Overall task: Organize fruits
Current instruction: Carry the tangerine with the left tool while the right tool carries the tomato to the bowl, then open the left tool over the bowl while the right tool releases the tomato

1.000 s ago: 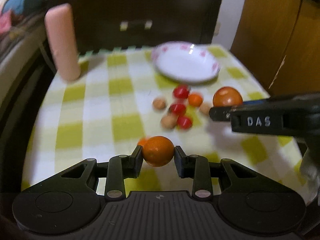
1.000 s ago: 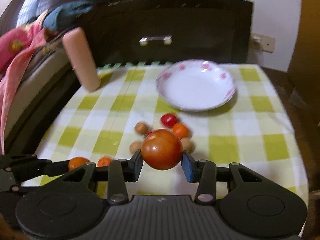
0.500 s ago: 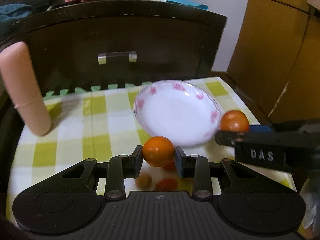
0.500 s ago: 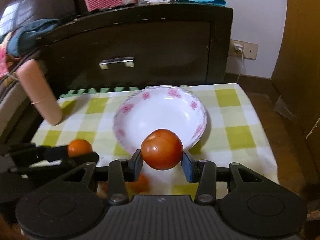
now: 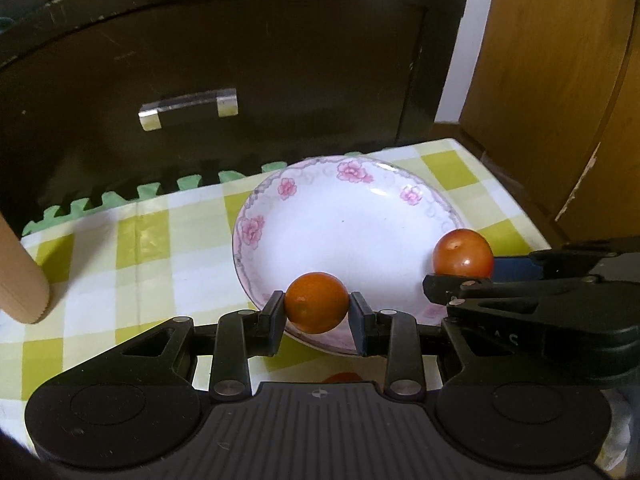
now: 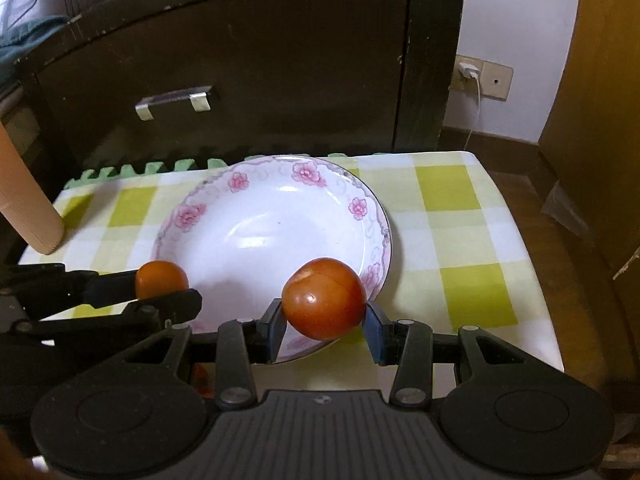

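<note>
left fingers [image 5: 317, 316]: clamped on orange [image 5: 317, 302], at plate [image 5: 352, 216] near rim
right fingers [image 6: 324, 328]: clamped on tomato [image 6: 323, 298], same rim
plate: empty, on tabletop [image 6: 460, 240]
progress: nothing placed yet; both drops pending

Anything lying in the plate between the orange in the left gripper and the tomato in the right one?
No. Between the orange and the tomato shows only bare white plate, clearest in the right wrist view.
</note>
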Motion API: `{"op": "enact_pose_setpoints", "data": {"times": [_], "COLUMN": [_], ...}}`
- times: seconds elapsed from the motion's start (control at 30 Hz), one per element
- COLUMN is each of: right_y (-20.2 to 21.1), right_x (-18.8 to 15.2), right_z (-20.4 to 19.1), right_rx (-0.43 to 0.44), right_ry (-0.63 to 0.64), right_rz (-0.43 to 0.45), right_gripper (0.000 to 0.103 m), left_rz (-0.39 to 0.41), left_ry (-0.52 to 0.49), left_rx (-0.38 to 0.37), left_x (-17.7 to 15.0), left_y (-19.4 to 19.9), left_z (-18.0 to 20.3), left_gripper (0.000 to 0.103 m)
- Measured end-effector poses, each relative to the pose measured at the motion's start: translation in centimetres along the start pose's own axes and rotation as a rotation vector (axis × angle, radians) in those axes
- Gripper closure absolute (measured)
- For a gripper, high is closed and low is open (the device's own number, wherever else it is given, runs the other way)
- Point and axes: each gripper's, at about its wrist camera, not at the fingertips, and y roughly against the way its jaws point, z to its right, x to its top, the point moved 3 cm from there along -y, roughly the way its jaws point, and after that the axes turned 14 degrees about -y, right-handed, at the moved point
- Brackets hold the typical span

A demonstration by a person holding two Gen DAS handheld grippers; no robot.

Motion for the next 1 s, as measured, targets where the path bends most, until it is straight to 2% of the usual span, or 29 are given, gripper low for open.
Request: {"op": "enact_pose_setpoints", "data": {"times": [0.33,0.7,0.8,0.87,1.0], "right_y": [-0.7,-0.8,-0.6,-0.6,-0.3], "right_x": [0.2,0.4,0.5,0.5,0.6], "right_z": [-0.5,-0.7,-0.7,-0.7,-0.6], "right_rx": [-0.039,-0.017,-0.016,-0.017,-0.015], "right_ry": [0.078,0.088,0.09,0.085,0.077], "right_rz": [0.051,0.061,0.074,0.077,0.082], "right_gripper": [0.062,0.061,0.061,0.061,0.061], "left_rz": [-0.017,-0.015,-0.015,-0.016,-0.016], "left_ry": [-0.006,0.0,0.008,0.013,0.031], "left_rx": [-0.002,0.018,0.026,0.036,0.031], "left_x": [0.1,0.1,0.2,0.2,0.2], "left_y": [-1.3,-1.2,-1.1,-1.0,-1.0], "left_z": [-0.2,-0.3,-0.5,-0.7,-1.0], "left_gripper": [0.062,0.061,0.057,0.05,0.047]}}
